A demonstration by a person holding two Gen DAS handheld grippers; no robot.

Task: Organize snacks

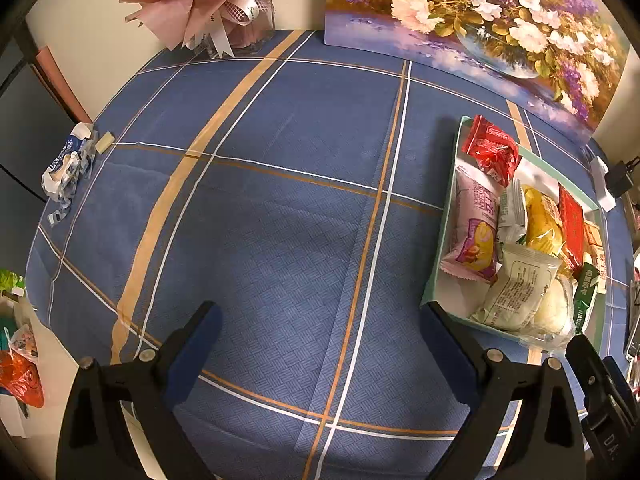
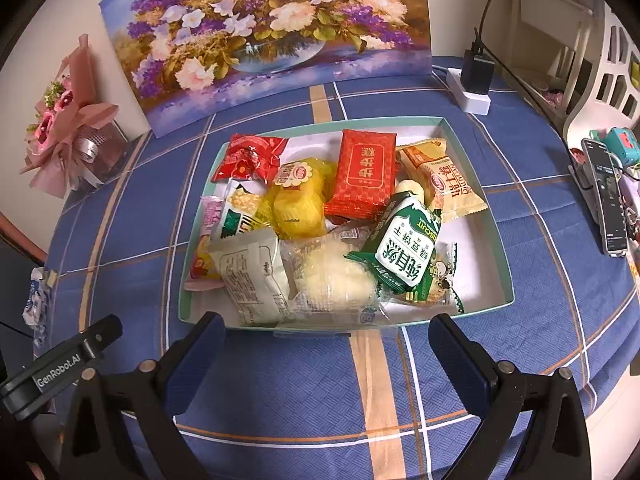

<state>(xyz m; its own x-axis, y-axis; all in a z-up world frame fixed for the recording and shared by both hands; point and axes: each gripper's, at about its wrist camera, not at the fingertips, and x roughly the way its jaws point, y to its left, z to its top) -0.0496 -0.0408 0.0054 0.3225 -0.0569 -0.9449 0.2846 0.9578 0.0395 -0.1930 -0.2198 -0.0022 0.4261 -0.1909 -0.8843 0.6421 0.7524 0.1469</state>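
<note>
The right gripper (image 2: pixel 326 354) is spread wide and holds nothing, hovering just before the near wall of a shallow teal box (image 2: pixel 502 248). The left gripper (image 1: pixel 320 344), equally wide and empty, hangs over bare blue checked tablecloth (image 1: pixel 280 208), the box to its right. Inside lie heaped snacks: a green biscuit packet (image 2: pixel 400 248), a red packet (image 2: pixel 362 174), yellow wrapped sweets (image 2: pixel 296 208), and what looks like a clear-wrapped white bun (image 2: pixel 336 276).

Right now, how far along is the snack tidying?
Mostly done, it seems: the snack packets sit piled in the box. Nothing is in hand; the left gripper and right gripper are both open and empty. Left: possibly the crumpled wrapper at the table's far edge.
</note>
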